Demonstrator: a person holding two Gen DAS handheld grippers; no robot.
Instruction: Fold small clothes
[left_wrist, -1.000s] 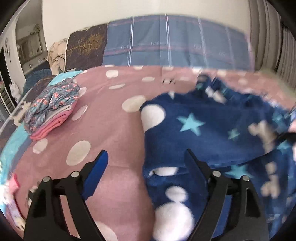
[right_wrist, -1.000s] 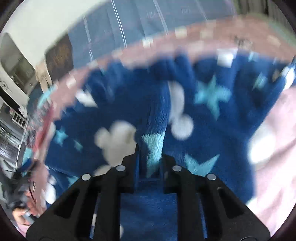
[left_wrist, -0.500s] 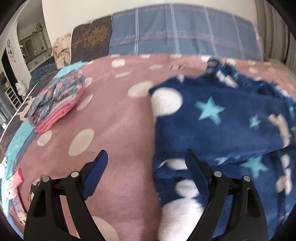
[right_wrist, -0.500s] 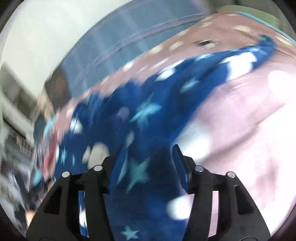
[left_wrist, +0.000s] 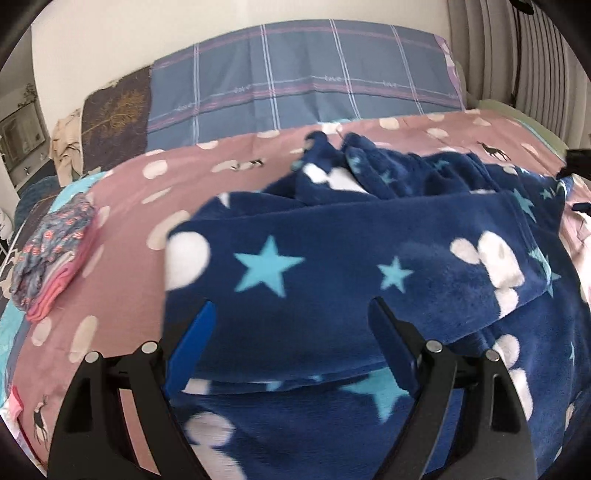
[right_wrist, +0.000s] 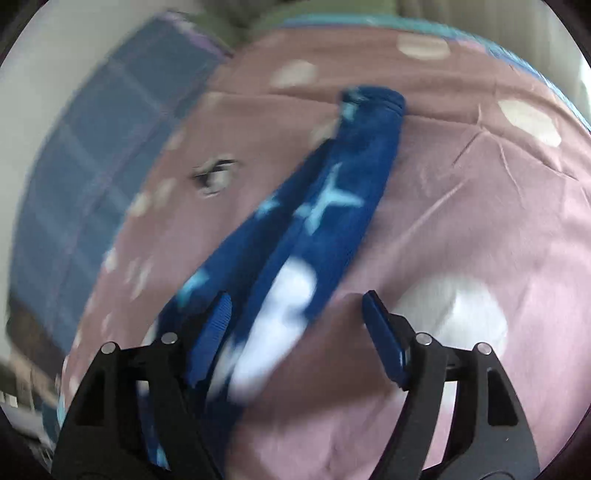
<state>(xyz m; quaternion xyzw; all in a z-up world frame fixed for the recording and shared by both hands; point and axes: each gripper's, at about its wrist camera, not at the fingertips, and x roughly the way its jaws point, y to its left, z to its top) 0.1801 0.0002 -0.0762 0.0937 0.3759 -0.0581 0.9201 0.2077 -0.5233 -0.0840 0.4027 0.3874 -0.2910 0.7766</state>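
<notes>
Right tongs (right_wrist: 295, 317) released fleece garment (left_wrist: 332, 266); sleeve lies between jaws.

Black grippers (left_wrist: 291, 339), blue fingers (right_wrist: 382, 336), silver screws

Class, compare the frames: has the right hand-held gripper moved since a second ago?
Yes. The right hand-held gripper opened, let go of the blue star fleece and swung right, now over the pink dotted bedspread.

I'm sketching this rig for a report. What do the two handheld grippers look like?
Both look alike: the left gripper and right gripper have black, angular plastic fingers with triangular cut-outs and silver round screw heads at the joints. Each fingertip carries a flat blue pad, ribbed on the right gripper's. No cables or sleeves show.
</notes>
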